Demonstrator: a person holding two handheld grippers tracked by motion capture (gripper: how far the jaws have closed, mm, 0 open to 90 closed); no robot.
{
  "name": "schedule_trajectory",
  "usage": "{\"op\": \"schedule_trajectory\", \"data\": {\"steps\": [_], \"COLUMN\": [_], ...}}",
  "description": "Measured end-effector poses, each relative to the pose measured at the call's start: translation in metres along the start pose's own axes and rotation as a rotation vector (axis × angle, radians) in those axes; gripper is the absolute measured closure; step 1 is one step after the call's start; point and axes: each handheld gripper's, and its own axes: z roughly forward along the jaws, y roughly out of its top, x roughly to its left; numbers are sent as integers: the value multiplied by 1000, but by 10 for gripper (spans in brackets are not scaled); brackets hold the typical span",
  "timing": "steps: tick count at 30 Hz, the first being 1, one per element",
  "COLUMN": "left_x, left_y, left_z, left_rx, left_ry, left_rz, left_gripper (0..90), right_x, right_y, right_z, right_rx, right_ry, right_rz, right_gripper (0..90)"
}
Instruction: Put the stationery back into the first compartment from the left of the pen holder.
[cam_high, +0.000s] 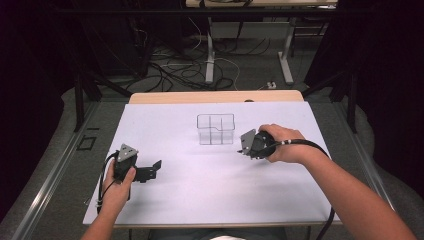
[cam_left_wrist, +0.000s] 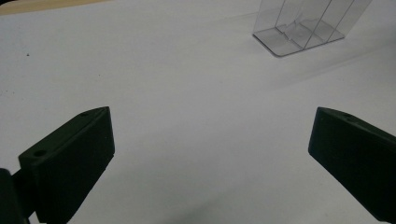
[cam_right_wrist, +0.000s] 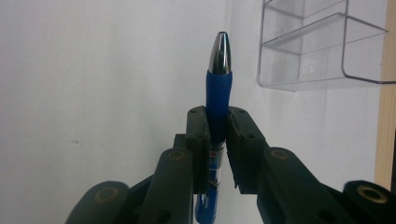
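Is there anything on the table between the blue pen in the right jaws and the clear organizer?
Nothing visible. The right gripper holds the blue pen, and only bare white table lies between it and the clear organizer.

Table (cam_high: 165, 197): white top, wooden strip along the far edge. On it: one clear divided organizer (cam_high: 215, 129), upright, near the far middle; left gripper (cam_high: 145, 172) resting at the left.

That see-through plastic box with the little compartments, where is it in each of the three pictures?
High view: the clear plastic divided box stands at the middle of the white table.
Left gripper view: top right, beyond the open left claw.
Right gripper view: upper right, beside the blue pen.
Shared landmark: the white table.
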Motion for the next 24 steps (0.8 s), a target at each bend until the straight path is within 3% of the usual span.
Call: {"op": "schedule_trajectory", "data": {"steps": [7,12,16,24], "left_x": [0,0,0,0], "left_y": [0,0,0,0], "left_z": [0,0,0,0], "left_rx": [2,0,0,2], "left_ry": [0,0,0,-1], "left_rz": [1,1,1,0], "left_gripper": [3,3,3,3], "right_x": [-5,-12,-18,-25], "right_y": [6,9,9,11], "right_z": [-7,-14,-18,-22], "right_rx": [-106,-164,-259,-358], "right_ry": [17,36,25,36], "right_rz": [119,234,326,511], "right_gripper": [797,797,797,797]}}
